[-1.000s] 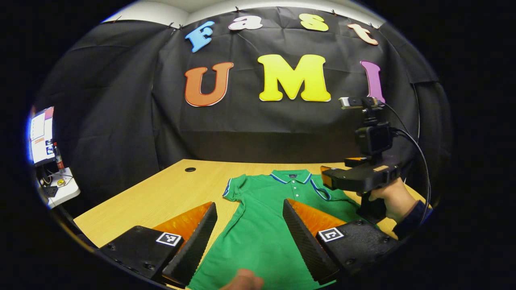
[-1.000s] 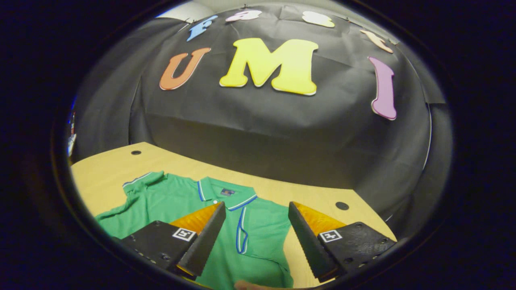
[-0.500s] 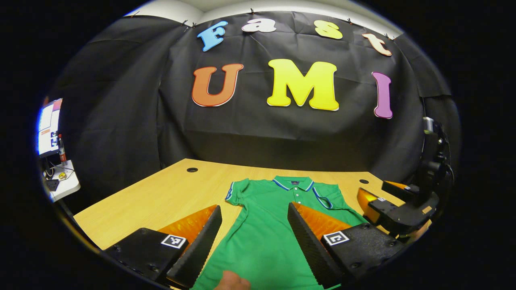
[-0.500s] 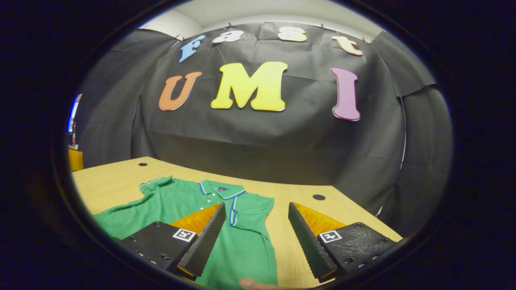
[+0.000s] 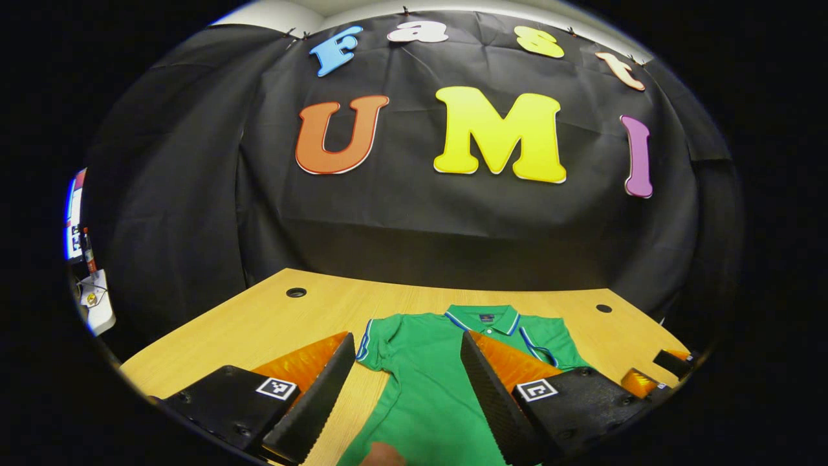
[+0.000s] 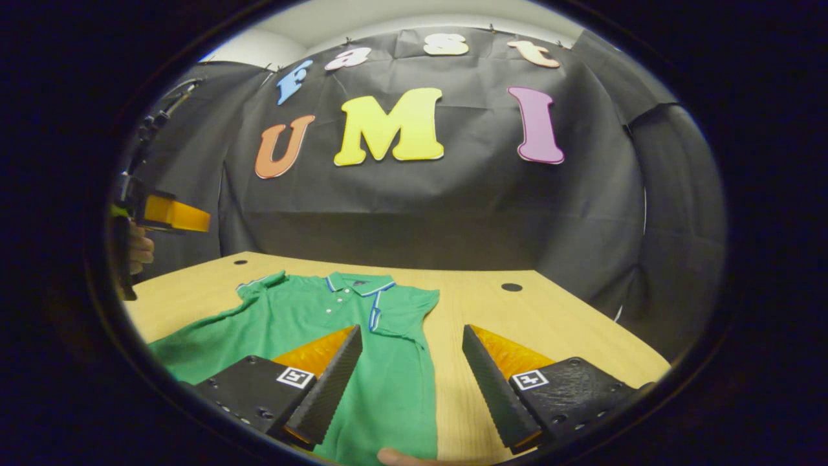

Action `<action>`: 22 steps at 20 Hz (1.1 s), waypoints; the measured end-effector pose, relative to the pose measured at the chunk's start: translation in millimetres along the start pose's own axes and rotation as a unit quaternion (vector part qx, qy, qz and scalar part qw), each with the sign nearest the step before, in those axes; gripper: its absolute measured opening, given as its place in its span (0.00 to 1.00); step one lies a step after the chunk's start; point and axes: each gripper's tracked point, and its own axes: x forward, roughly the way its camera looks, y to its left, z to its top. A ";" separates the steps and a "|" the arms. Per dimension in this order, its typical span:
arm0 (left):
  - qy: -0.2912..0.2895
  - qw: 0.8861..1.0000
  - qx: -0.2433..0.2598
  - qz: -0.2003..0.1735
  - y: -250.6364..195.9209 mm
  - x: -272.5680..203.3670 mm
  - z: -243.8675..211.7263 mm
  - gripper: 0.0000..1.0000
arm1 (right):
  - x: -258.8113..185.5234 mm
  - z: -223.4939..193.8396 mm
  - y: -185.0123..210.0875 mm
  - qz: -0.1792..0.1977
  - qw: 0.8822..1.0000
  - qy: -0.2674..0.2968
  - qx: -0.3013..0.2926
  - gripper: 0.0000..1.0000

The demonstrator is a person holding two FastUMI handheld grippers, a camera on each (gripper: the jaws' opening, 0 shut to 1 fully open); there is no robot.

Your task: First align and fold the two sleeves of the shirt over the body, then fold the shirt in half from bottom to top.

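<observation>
shirt: a green polo shirt [image 5: 427, 382] lies flat on the table, collar toward the black cloth wall, front side up with its buttons showing; seen also in the right gripper view [image 6: 310, 317].
collar: green with a blue and white trim line [image 5: 484, 316], lying open and flat at the far end of the shirt.
sleeve on the left gripper's side: spread outward from the body [image 5: 378, 333], its cuff edged in blue and white, resting on bare wood.
sleeve on the right gripper's side: folded in over the body [image 6: 404, 307], its trimmed cuff edge running down beside the button line.
lower part of shirt: runs toward the viewer and passes under the fingers in both views; the hem cannot be seen.
table: light wooden top [image 5: 259, 323] with round dark cable holes near the far corners [image 5: 296, 292]; the shirt sits about midway across it.
left gripper: above the near part of the shirt [image 5: 407, 401], fingers spread wide apart, nothing between them; in the right gripper view it shows at the far left, raised above the table edge [image 6: 169, 215], with a hand on its grip [image 6: 137, 249].
right gripper: over the shirt's side edge and the bare wood beside it [image 6: 412, 391], fingers wide apart and empty; its tips also show low at the right in the left gripper view [image 5: 653, 375].
contact: neither gripper touches the cloth, as far as can be seen.
surroundings: black cloth wall behind the table [image 5: 401, 213]; a lit screen at the far left edge [image 5: 72, 223].
</observation>
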 end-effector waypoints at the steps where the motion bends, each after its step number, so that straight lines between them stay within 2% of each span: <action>1: 0.013 1.000 -0.001 0.003 5.6 20.6 -6.8 1.00 | -1.4 -0.7 -0.1 0.002 1.000 -0.002 0.003 0.97; 3: 0.052 0.998 -0.016 0.019 24.4 54.8 -27.7 1.00 | -2.6 -2.1 -0.2 0.006 1.000 0.000 0.010 0.95; 6: 0.100 0.995 -0.024 0.018 44.7 96.4 -58.8 1.00 | -5.4 -3.8 4.2 0.021 0.999 0.005 0.032 0.95; 11: 0.158 0.985 -0.052 -0.042 53.4 144.1 -81.5 1.00 | -7.5 -8.3 15.4 0.037 0.999 0.010 0.021 0.93; 14: 0.183 0.982 -0.025 -0.034 65.1 159.0 -102.4 1.00 | -9.7 -7.6 22.8 0.049 0.999 0.006 0.007 0.94; 18: 0.192 0.979 -0.043 -0.056 59.9 165.5 -116.3 0.86 | -9.8 -12.5 28.7 0.056 0.998 0.015 0.002 0.94; 20: 0.194 0.979 -0.038 -0.050 65.4 168.7 -118.4 0.75 | -8.6 -14.4 30.5 0.060 0.998 0.020 0.002 0.94; 22: 0.197 0.978 -0.053 -0.052 64.2 167.7 -119.7 0.58 | -9.1 -16.4 30.8 0.060 0.998 0.024 0.004 0.94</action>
